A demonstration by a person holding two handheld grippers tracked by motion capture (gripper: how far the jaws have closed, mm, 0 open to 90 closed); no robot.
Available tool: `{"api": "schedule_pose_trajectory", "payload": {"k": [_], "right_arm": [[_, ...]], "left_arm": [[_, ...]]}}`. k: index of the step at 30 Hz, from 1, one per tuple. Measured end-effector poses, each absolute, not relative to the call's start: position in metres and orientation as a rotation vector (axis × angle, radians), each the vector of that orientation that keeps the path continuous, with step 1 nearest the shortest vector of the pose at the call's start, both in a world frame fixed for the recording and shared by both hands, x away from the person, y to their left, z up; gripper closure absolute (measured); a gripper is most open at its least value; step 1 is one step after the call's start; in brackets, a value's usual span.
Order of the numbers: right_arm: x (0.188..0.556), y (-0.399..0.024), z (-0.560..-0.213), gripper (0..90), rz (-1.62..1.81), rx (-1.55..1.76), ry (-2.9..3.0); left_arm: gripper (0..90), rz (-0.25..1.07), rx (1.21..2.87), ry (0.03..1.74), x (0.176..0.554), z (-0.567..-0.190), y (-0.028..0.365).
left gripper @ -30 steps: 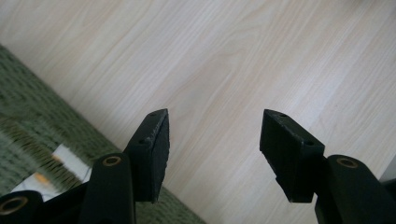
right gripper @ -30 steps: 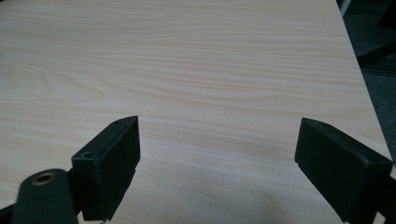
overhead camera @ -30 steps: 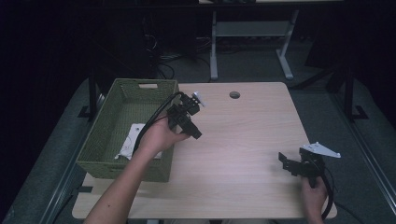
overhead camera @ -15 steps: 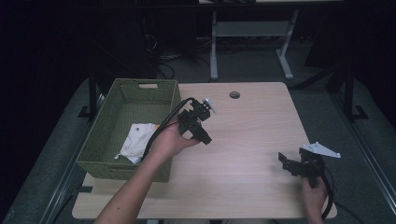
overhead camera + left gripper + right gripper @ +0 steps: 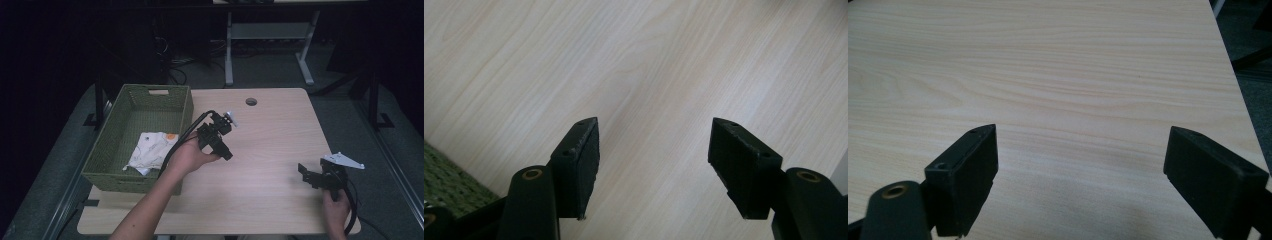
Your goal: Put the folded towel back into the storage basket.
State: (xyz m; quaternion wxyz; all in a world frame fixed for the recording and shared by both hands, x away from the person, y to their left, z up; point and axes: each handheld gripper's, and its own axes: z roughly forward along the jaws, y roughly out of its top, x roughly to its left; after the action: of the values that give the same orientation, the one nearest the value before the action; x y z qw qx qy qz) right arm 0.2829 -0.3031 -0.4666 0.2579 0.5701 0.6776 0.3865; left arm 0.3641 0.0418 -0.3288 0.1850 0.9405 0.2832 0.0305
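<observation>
The white cloth (image 5: 150,150) lies crumpled in the green basket (image 5: 112,150), at nine o'clock of the left tongs (image 5: 223,153). It looks light, soft and limp; best pinched at a raised fold. Left tongs have just been opening, empty, above the table (image 5: 270,150); right tongs (image 5: 303,173) open, empty.

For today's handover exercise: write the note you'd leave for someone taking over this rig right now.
Left claw: open, nothing between its jaws, which have just been opening; over bare table beside the green basket.
Right claw: open, holding nothing, near the table's right front edge.
White cloth: lying in the basket.
Done: cloth is in the basket.
Left: nothing else lies on the table; probably just park both claws.
</observation>
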Motion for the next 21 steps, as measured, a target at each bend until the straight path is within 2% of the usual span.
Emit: {"api": "schedule_pose_trajectory", "payload": {"k": [21], "right_arm": [[0.283, -0.303, -0.467, 13.7, 1.045, 1.543, 1.838]], "left_arm": [[28.7, 0.063, 2.617, 0.798, 0.355, -0.345, 0.025]]}}
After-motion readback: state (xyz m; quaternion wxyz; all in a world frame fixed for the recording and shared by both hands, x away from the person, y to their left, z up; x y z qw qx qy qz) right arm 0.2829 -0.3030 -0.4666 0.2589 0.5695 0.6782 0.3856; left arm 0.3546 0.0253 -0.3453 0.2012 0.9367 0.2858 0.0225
